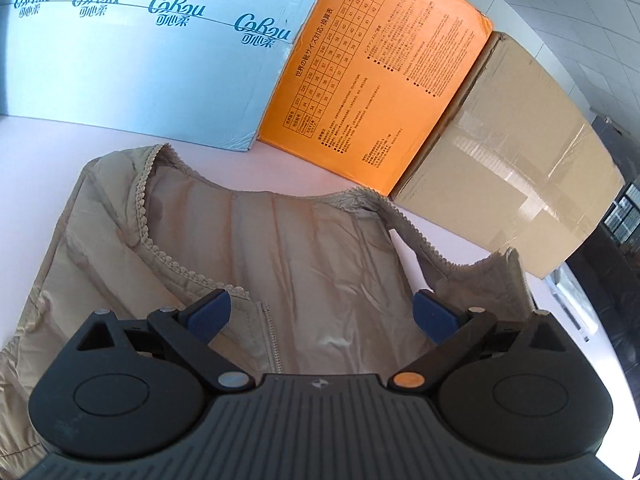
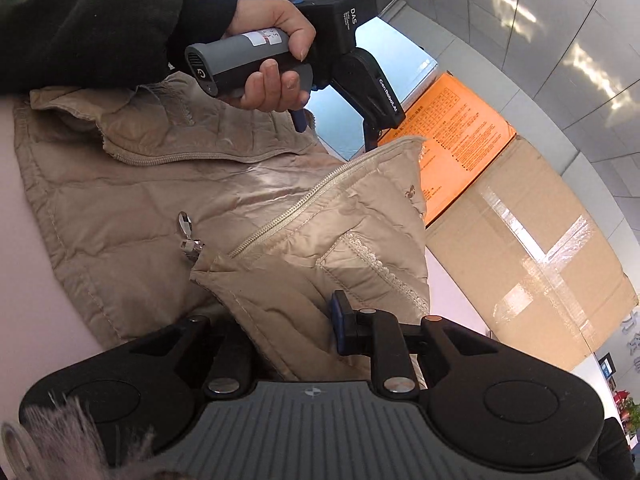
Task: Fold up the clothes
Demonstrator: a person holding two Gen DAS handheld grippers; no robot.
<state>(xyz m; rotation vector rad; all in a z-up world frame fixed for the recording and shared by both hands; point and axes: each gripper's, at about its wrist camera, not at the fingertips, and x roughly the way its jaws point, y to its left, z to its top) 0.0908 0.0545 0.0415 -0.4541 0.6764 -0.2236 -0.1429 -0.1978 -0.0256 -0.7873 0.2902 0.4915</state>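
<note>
Two grippers work a beige quilted vest spread on the white table: my left gripper hovers over its collar with fingers wide apart. My right gripper is clamped on the vest's lifted front panel, which hides the left fingertip; boxes stand behind.

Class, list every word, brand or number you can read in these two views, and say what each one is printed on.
"CoRou", repeated, Chinese characters beneath: blue box.
"世界の靴サイズ対応・換算表", with sizes from 220 upward: orange box; its paragraphs are too small to read.
"DAS" and "GenRobot.AI": left tool body.
White sticker on its handle: handwriting unreadable.
Brown carton and beige vest: no text.
</note>
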